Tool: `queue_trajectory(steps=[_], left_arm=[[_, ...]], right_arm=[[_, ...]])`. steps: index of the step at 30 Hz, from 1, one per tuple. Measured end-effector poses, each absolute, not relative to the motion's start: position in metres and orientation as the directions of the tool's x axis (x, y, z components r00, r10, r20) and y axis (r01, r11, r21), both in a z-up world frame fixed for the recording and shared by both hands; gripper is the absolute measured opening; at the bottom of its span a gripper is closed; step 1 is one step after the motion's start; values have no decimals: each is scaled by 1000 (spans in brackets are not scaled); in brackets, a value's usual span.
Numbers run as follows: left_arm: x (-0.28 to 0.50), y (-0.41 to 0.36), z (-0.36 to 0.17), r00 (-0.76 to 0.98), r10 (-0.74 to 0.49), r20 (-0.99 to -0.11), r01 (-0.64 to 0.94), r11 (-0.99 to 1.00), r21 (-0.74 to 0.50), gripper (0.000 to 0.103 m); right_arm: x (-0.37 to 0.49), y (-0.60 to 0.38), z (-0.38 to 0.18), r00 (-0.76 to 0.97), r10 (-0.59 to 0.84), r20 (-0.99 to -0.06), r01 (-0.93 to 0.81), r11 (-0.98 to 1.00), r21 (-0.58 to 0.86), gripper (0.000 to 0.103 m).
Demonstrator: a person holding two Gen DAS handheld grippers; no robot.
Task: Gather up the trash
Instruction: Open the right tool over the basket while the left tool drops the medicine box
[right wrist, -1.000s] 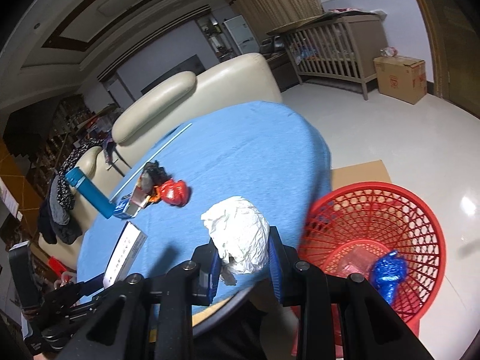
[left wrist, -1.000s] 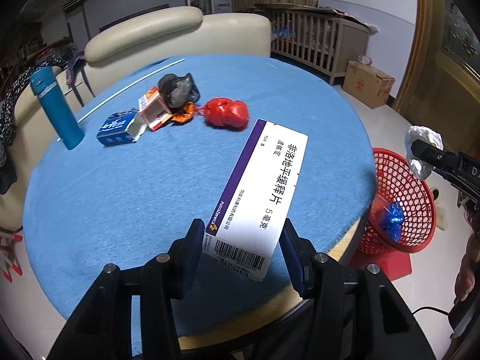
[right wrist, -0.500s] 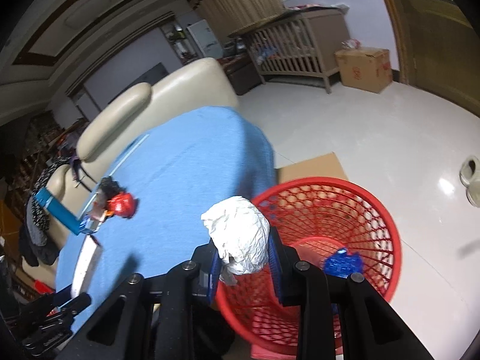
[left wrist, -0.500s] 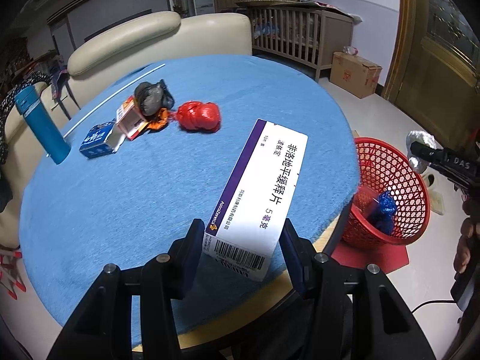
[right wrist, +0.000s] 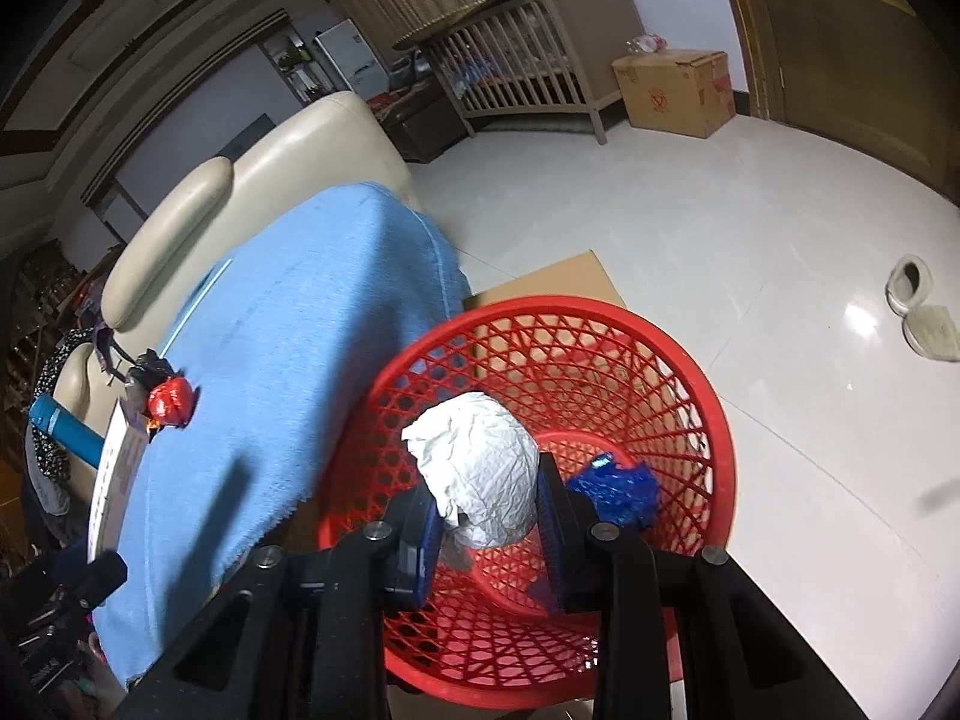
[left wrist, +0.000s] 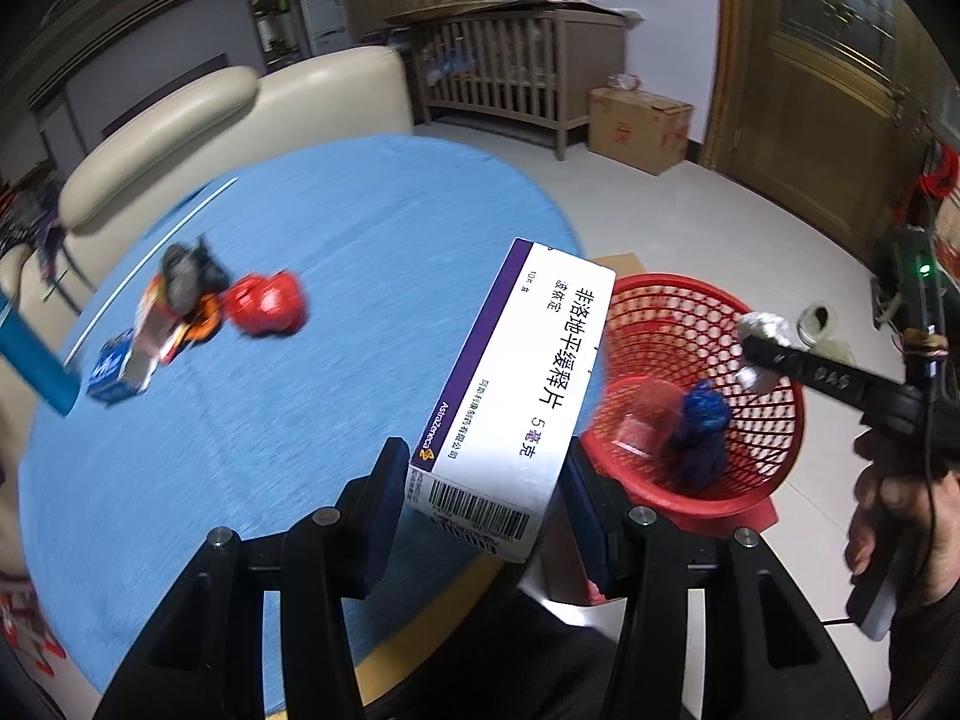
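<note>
My left gripper (left wrist: 480, 486) is shut on a white and purple medicine box (left wrist: 522, 384) and holds it above the blue table's (left wrist: 252, 420) right edge, next to the red mesh basket (left wrist: 750, 468). My right gripper (right wrist: 486, 516) is shut on a crumpled white paper ball (right wrist: 480, 474) and holds it over the open basket (right wrist: 690, 372). It also shows in the left wrist view (left wrist: 765, 339), above the basket. A blue wrapper (right wrist: 618, 486) lies inside the basket.
A red crumpled wrapper (left wrist: 267, 303), a dark wad (left wrist: 186, 267), small cartons (left wrist: 135, 360) and a blue bottle (left wrist: 30, 366) remain on the table. A cream sofa (left wrist: 228, 108) stands behind it. A cardboard box (left wrist: 639, 129) and slippers (right wrist: 924, 306) are on the floor.
Both grippers have swung right toward the basket. The paper ball went from above the table edge to over the basket's opening. The medicine box now hangs at the table's right edge.
</note>
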State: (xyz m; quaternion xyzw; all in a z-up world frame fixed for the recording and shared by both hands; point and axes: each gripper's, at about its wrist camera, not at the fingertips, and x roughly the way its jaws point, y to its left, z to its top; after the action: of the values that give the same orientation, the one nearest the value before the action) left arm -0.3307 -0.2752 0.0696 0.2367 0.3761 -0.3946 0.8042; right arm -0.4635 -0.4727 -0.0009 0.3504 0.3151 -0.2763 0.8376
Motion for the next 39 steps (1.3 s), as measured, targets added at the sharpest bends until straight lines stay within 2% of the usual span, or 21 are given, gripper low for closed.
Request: queue_trajectory(steps=[13,15,16,17,30,34,36,39], left_arm=[[-360,-351,63,346,-476,-808,879,465,102,52],[-362,-357,61,338,-474,-813,884,457,101,53],[-362,-359,60,333,-472,-816,886,453,100,53],[-361,-360,59,328,-471,-819,888,450,97,53],[-369,-379,47,292,-450,-844,902,422,87,53],[-369,-396,43,268,-444,-855,908,412,71,56],[-370,-403,41,255,-433,-865,913,402,69,63],[-371,-400,43,264,-434,-861,914,398,80,64]], right_arm=[[-479,-488,-12,650,-218,-728,695,557,454,33],[-480,-492,-14,649,-210,-731,697,548,461,48],[-481,-494,-16,646,-209,-734,702,541,464,73],[-483,-494,-15,649,-215,-730,703,536,468,78],[-520,-510,19,702,-325,-634,705,445,552,78],[-522,-508,35,725,-340,-598,684,454,571,78],[-521,-506,41,733,-341,-589,676,462,574,78],[-520,-504,46,742,-338,-579,665,475,576,78]])
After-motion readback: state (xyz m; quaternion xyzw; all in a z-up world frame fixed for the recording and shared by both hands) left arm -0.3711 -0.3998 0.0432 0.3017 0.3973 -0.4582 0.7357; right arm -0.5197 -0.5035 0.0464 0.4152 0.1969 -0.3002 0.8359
